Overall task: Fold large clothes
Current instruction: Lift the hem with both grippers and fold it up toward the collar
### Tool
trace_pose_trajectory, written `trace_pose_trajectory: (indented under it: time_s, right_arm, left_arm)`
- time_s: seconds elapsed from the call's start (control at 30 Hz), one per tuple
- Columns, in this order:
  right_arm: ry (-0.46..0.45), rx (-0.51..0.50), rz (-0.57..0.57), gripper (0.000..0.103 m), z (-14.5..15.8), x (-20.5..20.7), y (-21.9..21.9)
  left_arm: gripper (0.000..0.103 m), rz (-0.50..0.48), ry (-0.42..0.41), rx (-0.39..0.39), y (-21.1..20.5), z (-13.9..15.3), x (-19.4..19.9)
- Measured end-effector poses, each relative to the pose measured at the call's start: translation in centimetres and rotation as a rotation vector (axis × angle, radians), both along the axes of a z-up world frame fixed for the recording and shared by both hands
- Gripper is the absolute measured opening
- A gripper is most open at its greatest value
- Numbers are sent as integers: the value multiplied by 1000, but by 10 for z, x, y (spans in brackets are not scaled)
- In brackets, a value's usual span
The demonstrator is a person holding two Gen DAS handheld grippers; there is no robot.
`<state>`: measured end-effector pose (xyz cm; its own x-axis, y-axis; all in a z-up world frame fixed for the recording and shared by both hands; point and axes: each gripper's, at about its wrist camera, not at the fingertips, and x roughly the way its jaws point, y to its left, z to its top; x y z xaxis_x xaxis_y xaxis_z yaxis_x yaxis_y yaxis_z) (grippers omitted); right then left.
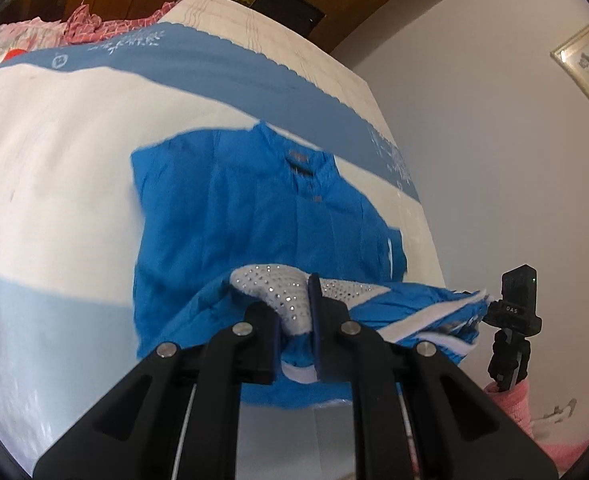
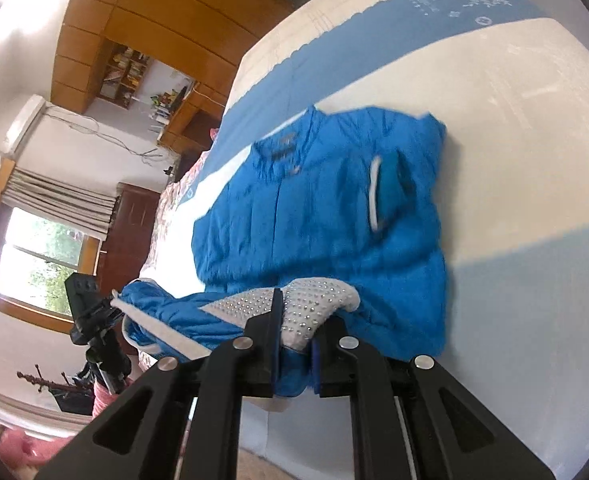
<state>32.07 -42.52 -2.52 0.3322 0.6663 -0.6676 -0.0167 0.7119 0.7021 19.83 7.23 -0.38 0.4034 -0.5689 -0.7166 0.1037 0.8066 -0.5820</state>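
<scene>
A bright blue jacket [image 1: 254, 216] with white trim lies on the bed, collar at the far end; it also shows in the right wrist view [image 2: 314, 208]. Its near hem is lifted off the bed. My left gripper [image 1: 294, 320] is shut on a grey sequined panel [image 1: 278, 292] at the hem. My right gripper [image 2: 296, 332] is shut on the same kind of sequined panel [image 2: 314, 304] at the other end of the hem. The hem bunches between the two grippers. The right gripper shows at the right of the left wrist view [image 1: 514, 312], and the left gripper at the left of the right wrist view [image 2: 90, 308].
The bed [image 1: 54, 180] has a white cover with a blue band [image 1: 214, 64] across the far part. Pink patterned bedding [image 1: 82, 26] lies at the far left corner. A white wall [image 1: 494, 160] is to the right of the bed. A window [image 2: 42, 256] and wooden cabinets [image 2: 134, 32] stand beyond.
</scene>
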Motion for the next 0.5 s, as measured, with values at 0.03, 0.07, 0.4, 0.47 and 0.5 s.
trace_pose_trajectory:
  time_s: [0.03, 0.07, 0.4, 0.47, 0.5]
  right_arm:
    - [6, 7, -5, 11, -1, 11, 0]
    - [14, 12, -11, 11, -3, 23, -1]
    - [72, 10, -44, 11, -33, 133, -3]
    - [83, 5, -52, 11, -39, 150, -4]
    - [90, 4, -54, 11, -43, 158, -4]
  left_arm:
    - [10, 7, 0, -1, -2, -2, 15]
    - [10, 10, 2, -4, -1, -5, 27]
    - [11, 72, 61, 9, -2, -34, 134]
    - [11, 84, 79, 21, -1, -43, 150]
    - [11, 90, 92, 26, 0, -50, 159]
